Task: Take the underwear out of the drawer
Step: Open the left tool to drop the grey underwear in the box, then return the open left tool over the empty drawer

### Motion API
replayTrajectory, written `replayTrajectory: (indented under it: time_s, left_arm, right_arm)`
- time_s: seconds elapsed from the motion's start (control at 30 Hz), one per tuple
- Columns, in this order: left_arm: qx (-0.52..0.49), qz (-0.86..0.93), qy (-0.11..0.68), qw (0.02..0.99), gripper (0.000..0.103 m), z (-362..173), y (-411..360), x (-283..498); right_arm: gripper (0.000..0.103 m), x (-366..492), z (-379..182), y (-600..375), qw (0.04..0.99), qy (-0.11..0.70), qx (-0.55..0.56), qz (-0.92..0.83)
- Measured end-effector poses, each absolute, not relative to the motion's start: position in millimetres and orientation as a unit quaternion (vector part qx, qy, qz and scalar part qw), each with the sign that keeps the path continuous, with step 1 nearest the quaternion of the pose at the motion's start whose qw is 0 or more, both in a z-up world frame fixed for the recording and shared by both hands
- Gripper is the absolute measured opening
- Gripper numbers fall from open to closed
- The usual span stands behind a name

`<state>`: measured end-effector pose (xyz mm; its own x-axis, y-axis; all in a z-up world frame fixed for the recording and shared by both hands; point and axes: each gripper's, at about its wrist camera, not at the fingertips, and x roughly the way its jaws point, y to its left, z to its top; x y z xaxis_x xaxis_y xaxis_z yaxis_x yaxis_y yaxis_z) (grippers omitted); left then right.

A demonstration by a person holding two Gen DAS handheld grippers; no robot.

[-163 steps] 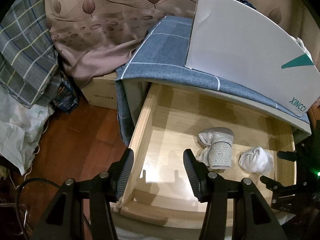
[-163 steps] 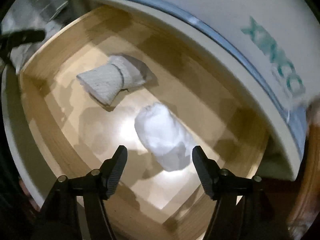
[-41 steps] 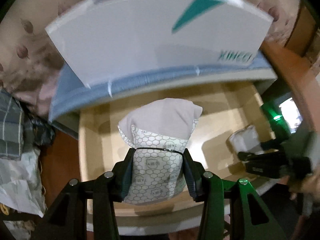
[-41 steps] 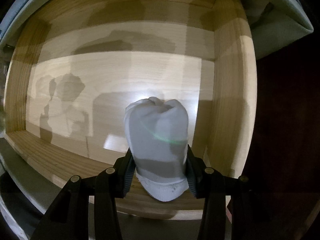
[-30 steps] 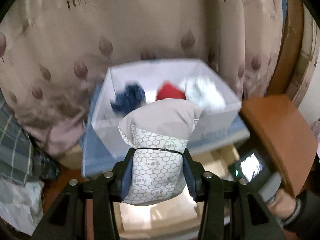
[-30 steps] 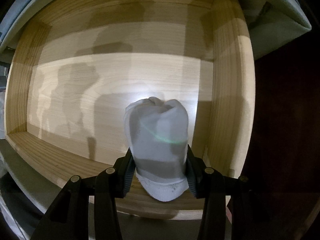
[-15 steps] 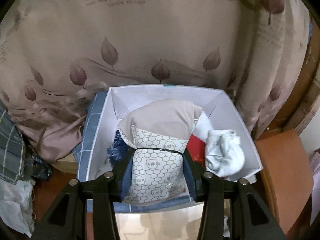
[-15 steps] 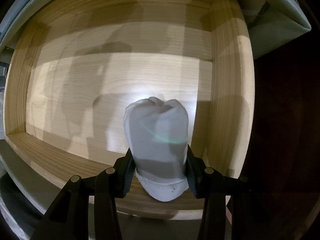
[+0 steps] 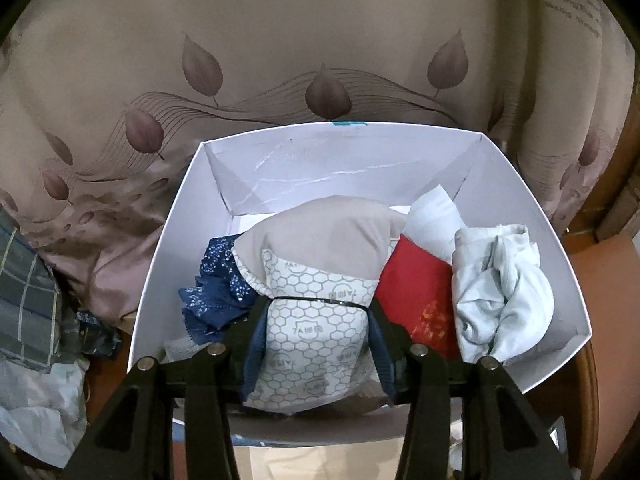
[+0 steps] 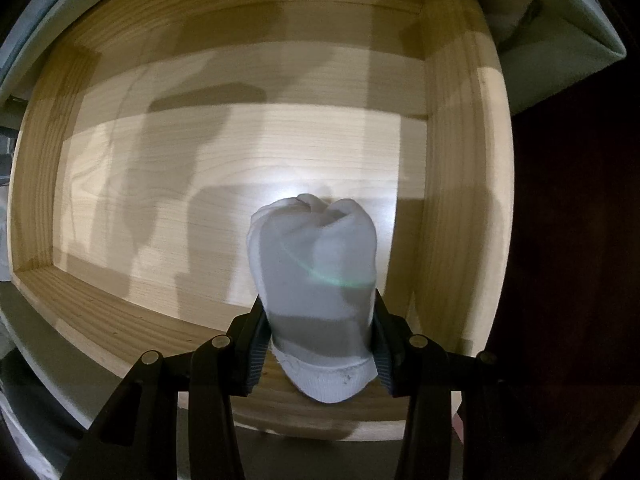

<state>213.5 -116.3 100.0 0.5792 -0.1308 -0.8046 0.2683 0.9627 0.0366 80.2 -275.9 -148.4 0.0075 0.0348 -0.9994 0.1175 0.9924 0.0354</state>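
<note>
While opening left fingers (image 9: pixel 256 344) flank honeycomb-print underwear (image 9: pixel 316 336), right fingers (image 10: pixel 258 344) pinch a soft white bundle (image 10: pixel 316 280).

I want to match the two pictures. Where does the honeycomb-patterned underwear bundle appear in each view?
Left wrist: the honeycomb-patterned bundle is low in the centre, between the opening jaws of the left gripper, over the white box.
Right wrist: not in it.
Shared landmark: probably the grey cloth-covered cabinet top, below the box in the left view and at the top right in the right view.
</note>
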Motion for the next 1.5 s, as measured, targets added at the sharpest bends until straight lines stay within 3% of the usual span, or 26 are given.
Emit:
replayTrajectory:
  time_s: [0.57,0.83,1.13,1.3,1.5]
  left_arm:
    - [0.090,-0.134,0.421,0.893,0.058,145.0,-105.1,179.5]
    - [0.073,-0.128,0.413,0.899,0.058,184.1,-62.3,147.3]
    - [0.146,-0.063,0.373,0.914,0.058,222.5,-4.8,107.3]
    - [0.175,-0.037,0.371,0.911,0.058,211.9,21.6,88.6]
    - [0.110,-0.020,0.419,0.901,0.058,158.1,46.8,75.7]
  right_arm:
    - [0.042,80.5,-144.6,-269.7,0.712,0.700,0.050,-0.039]
    - [0.042,79.7,-141.2,-262.3,0.715,0.697,0.038,-0.048]
    - [0.042,79.9,-137.0,-254.2,0.718,0.693,0.026,-0.054]
    - [0.042,74.8,-133.8,-252.1,0.720,0.691,0.028,-0.055]
    - [0.042,65.3,-126.4,-259.1,0.731,0.680,0.029,-0.054]
